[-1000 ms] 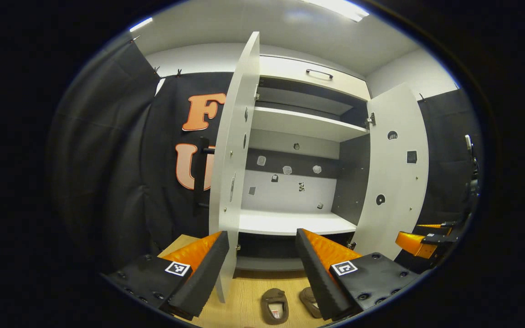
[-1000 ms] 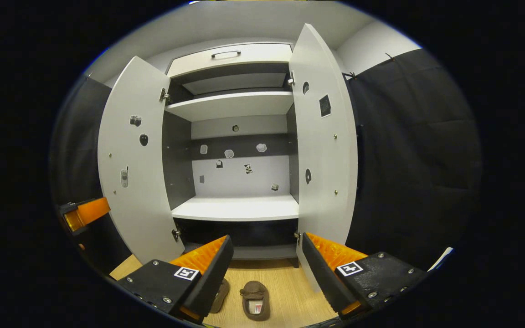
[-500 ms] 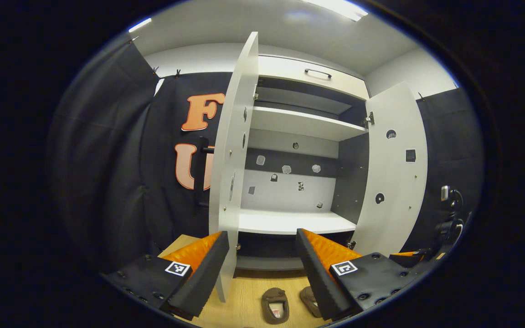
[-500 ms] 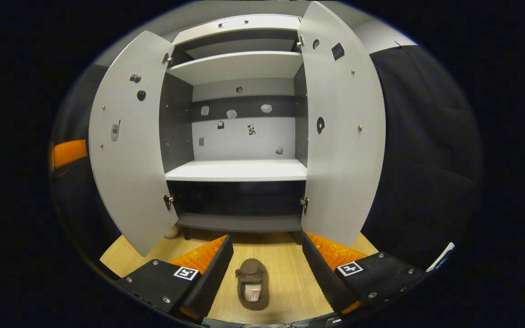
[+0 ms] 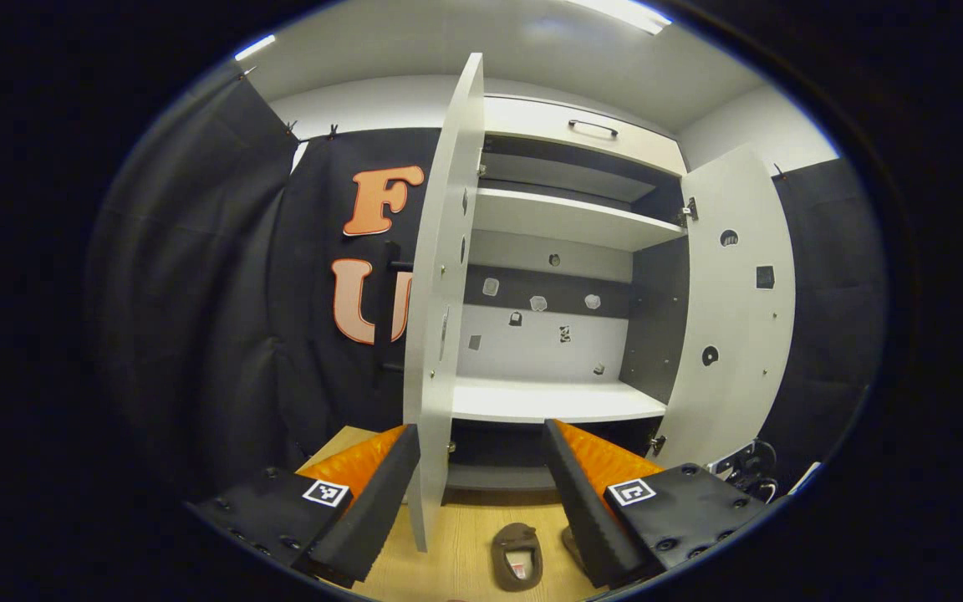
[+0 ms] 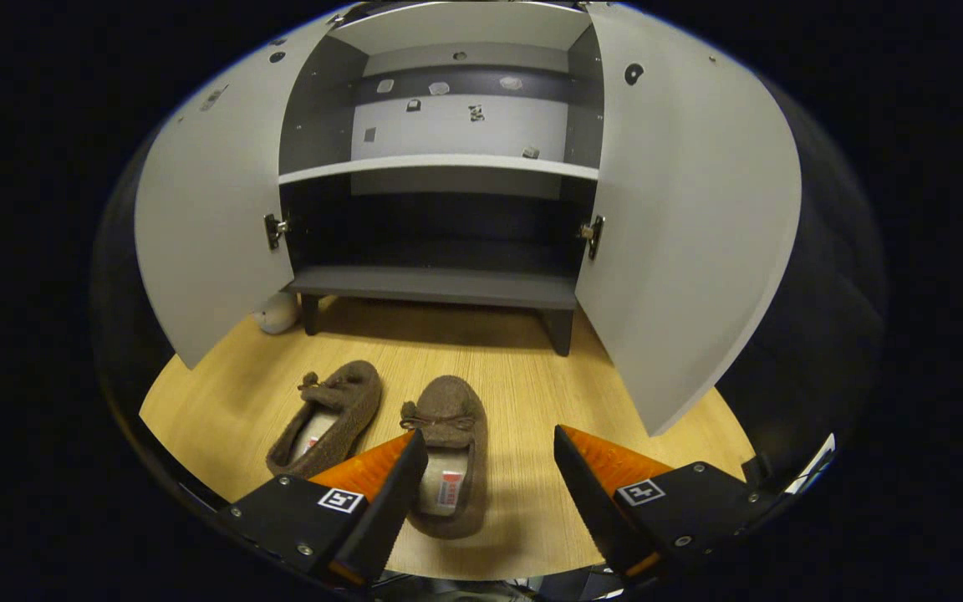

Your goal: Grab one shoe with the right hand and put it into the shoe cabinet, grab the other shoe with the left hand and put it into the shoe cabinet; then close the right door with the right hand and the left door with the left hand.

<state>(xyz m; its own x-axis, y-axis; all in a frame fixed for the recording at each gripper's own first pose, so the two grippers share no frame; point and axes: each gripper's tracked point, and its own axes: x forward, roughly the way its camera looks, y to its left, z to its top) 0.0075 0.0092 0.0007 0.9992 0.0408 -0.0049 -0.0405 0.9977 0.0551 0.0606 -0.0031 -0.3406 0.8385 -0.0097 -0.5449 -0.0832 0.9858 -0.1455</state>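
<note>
Right gripper [image 6: 487,485] hangs low over the floor [image 6: 515,376] with its fingers spread apart and nothing between them; the right shoe [image 6: 448,451] lies just under and beside its left finger [image 6: 381,493], toe toward the cabinet [image 6: 440,284]. Just beside that shoe, angled a little away, lies the left shoe [image 6: 327,418]. Both doors stand open: left door [image 6: 206,217], right door [image 6: 690,226]. Left gripper [image 5: 481,493] is held higher, fingers also apart and empty, facing the cabinet's middle shelf [image 5: 557,401], with the left door edge-on just past its left finger and the shoes on the floor below it
</note>
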